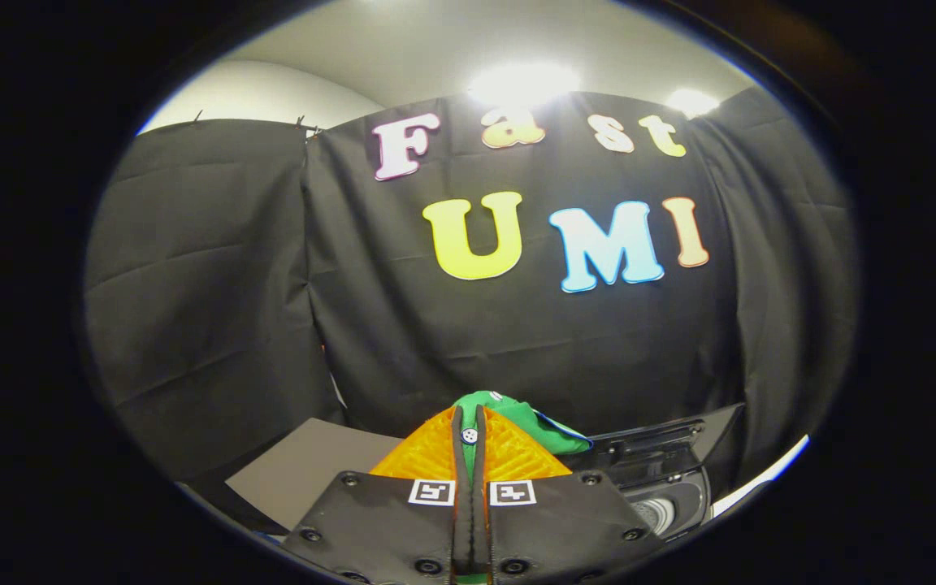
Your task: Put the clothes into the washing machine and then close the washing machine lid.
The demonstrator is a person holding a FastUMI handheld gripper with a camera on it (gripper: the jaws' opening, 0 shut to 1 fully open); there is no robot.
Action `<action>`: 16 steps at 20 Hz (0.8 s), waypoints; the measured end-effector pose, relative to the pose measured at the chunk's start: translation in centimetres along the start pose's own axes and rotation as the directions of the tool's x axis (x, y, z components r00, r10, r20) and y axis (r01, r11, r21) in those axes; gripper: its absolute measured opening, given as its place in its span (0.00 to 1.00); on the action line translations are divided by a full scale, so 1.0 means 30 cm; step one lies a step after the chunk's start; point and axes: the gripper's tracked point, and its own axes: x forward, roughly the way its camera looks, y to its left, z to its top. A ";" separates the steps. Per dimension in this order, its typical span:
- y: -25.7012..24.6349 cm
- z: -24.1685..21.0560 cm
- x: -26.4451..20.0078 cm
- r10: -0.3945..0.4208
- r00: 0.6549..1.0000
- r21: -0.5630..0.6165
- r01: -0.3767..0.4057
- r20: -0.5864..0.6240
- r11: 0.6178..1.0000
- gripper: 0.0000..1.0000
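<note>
We see our claw [469, 422] clenched on the green garment [529, 422], its cloth bunched beyond the fingertips, the washing machine [663, 479] lower right.

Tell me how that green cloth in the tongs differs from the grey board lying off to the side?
The green cloth is bright, soft and bunched; the grey board is dull, stiff and flat. The cloth is held up, pinched between the orange fingers of the tongs, which are closed on it; the board lies loose, beside and beyond them. The cloth hangs near the washing machine; the board is on the other side.
</note>
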 end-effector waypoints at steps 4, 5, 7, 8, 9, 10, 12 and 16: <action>-0.167 0.030 -0.046 -0.051 0.999 0.017 0.051 0.020 0.999 0.02; -0.205 0.026 -0.057 -0.066 0.998 0.014 0.066 0.019 0.998 0.02; -0.281 0.025 -0.081 -0.089 0.996 0.008 0.089 0.019 0.996 0.02; -0.315 0.027 -0.090 -0.099 0.995 0.009 0.098 0.019 0.995 0.02; -0.344 0.022 -0.099 -0.106 0.994 0.013 0.105 0.019 0.994 0.02; -0.372 0.021 -0.106 -0.114 0.993 0.015 0.114 0.018 0.993 0.02; -0.421 0.027 -0.123 -0.125 0.992 0.017 0.125 0.018 0.992 0.02; -0.484 0.029 -0.142 -0.135 0.991 0.008 0.134 0.019 0.991 0.02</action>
